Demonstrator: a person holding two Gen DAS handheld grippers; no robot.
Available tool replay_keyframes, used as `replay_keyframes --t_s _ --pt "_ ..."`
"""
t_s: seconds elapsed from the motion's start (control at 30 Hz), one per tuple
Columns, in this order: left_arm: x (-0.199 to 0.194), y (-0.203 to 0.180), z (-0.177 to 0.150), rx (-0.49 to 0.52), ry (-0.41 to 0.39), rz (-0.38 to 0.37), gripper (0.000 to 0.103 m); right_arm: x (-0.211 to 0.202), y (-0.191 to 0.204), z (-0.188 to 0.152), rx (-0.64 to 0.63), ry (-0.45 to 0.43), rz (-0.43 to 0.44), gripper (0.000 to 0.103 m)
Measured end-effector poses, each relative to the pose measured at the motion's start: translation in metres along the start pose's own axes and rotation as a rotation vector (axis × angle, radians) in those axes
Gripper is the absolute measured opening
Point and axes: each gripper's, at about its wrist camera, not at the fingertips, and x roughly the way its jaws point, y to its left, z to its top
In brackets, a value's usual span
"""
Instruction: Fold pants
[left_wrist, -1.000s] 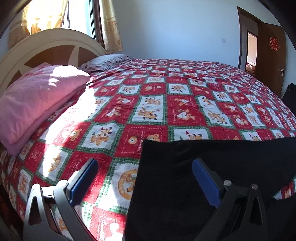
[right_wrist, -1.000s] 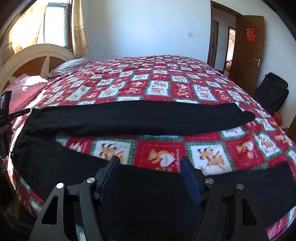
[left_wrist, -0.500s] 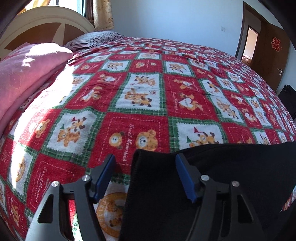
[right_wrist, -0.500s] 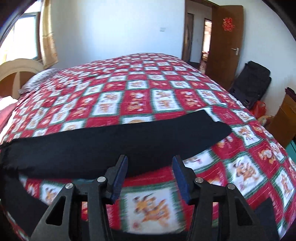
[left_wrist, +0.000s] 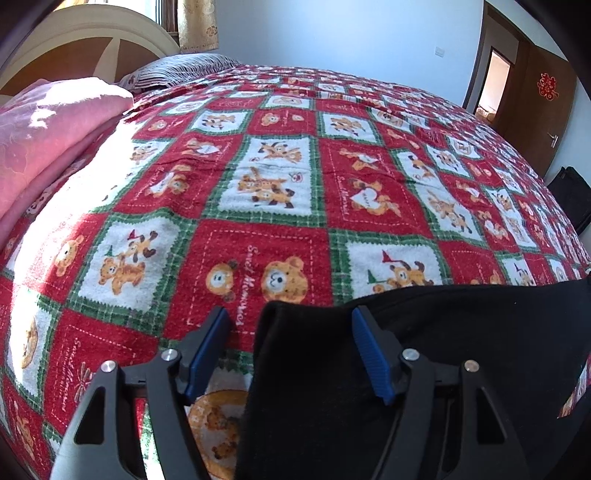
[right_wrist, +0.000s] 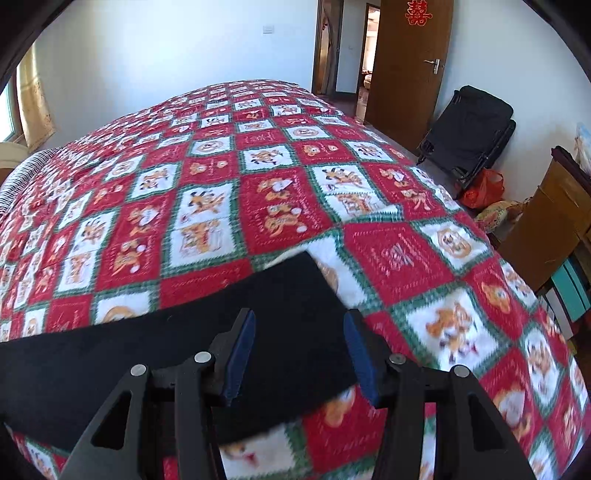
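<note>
1. Grippers, two, one per view. The left gripper (left_wrist: 291, 328) had its jaws closing, a corner of the pants between the blue pads, the pads not visibly pressing it. The right gripper (right_wrist: 299, 332) had its jaws spread over a leg end, gripping nothing.
2. Pants (left_wrist: 424, 369), one pair, black, flat on the near part of the bed; long axis ran left to right along the near edge.
3. Bedspread (left_wrist: 280, 184), one, red, white and green squares with cartoon bears.
4. Left wrist view only: one pink folded blanket (left_wrist: 44, 125), one striped pillow (left_wrist: 177, 70), one curved headboard (left_wrist: 85, 40).
5. Right wrist view only: the leg end (right_wrist: 295, 280) pointing right, one red bag (right_wrist: 484, 188) on the floor.
6. Both views: one wooden door (right_wrist: 410, 62), one folded black chair (right_wrist: 469, 133).
</note>
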Motion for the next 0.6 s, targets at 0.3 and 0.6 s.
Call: replay_keyframes --t_s 0.3,0.6 --pt "0.001 -0.005 0.001 0.033 0.003 -0.018 0.053 0.057 -0.012 0.030 0.018 0.067 0.053 0.052" --pt "0.004 -0.004 0.001 0.014 0.020 -0.049 0.055 0.079 -0.014 0.028 0.011 0.122 0.112 0.025"
